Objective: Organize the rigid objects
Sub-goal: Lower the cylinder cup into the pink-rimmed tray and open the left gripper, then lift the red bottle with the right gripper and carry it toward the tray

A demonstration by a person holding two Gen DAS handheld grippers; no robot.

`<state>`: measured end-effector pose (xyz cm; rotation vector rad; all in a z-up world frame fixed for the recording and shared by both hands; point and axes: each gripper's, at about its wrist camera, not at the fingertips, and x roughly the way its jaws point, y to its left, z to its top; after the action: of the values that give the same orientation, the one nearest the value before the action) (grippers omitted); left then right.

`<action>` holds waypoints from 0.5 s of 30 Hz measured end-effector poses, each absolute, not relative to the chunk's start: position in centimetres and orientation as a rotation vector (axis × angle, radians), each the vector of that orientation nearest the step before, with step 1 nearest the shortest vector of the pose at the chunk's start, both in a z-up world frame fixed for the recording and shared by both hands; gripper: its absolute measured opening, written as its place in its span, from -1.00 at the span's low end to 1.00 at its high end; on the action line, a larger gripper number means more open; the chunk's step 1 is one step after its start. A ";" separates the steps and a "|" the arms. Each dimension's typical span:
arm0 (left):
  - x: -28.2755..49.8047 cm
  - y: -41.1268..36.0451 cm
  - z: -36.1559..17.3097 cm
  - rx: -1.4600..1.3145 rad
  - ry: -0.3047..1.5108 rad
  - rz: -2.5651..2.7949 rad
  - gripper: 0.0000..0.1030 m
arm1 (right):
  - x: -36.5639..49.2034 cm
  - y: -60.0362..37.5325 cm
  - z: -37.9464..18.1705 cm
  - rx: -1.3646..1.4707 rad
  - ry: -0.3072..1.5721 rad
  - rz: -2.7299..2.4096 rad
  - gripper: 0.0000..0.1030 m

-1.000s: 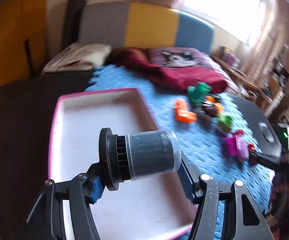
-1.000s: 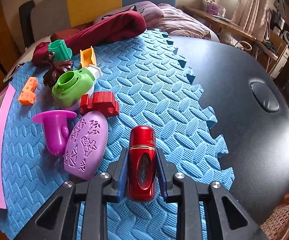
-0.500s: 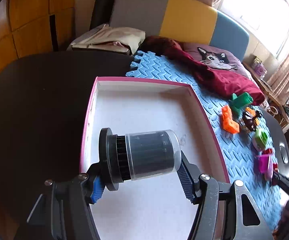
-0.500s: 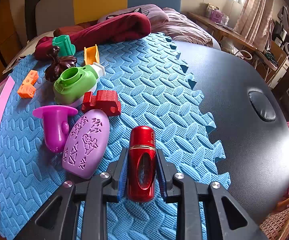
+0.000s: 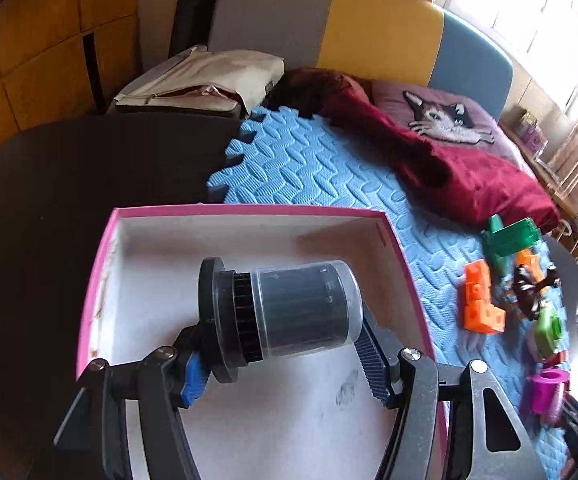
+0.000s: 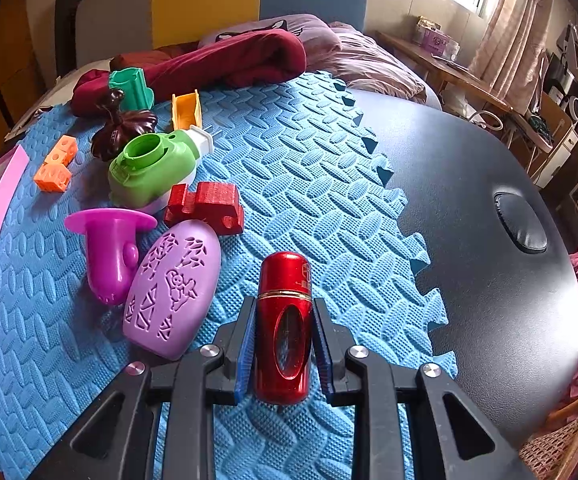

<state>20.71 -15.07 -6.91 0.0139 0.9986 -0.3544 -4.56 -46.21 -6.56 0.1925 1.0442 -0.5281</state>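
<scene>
The left gripper [image 5: 285, 354] is gripping a dark cylinder [image 5: 285, 314] crosswise, its long axis running left to right with the clear cap pointing right, above the pink-rimmed tray [image 5: 249, 211]. Only the right wrist view is showing the right gripper [image 6: 285, 350], jaws clamping a red bottle [image 6: 285, 328] pointing forward over the blue foam mat [image 6: 321, 184]. Since a second ago, the left gripper has been moving further over the tray.

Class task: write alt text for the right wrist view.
The right hand-held gripper clamps a red metallic bottle over a blue foam mat. To its left lie a lilac egg-shaped case, a magenta cup and a red block.
</scene>
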 end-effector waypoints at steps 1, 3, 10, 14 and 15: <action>20.7 -15.3 -6.9 0.029 0.986 -0.362 0.32 | -4.6 -46.2 -6.6 0.191 1.043 -0.528 -0.50; 20.2 -15.2 -6.7 0.047 0.980 -0.369 0.51 | -4.6 -46.2 -6.6 0.192 1.043 -0.528 -0.50; 16.0 -12.7 -5.2 0.030 0.921 -0.365 0.71 | -4.5 -46.1 -6.6 0.179 1.044 -0.532 -0.49; 12.2 -11.4 -4.9 0.054 0.905 -0.366 0.71 | -4.5 -46.0 -6.6 0.179 1.040 -0.535 -0.49; 11.3 -11.2 -4.9 0.062 0.902 -0.364 0.71 | -4.5 -46.0 -6.6 0.176 1.040 -0.535 -0.49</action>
<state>11.30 -11.19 -4.87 0.0618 0.9024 -0.3640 -4.50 -45.99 -6.58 0.1759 1.0396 -0.5353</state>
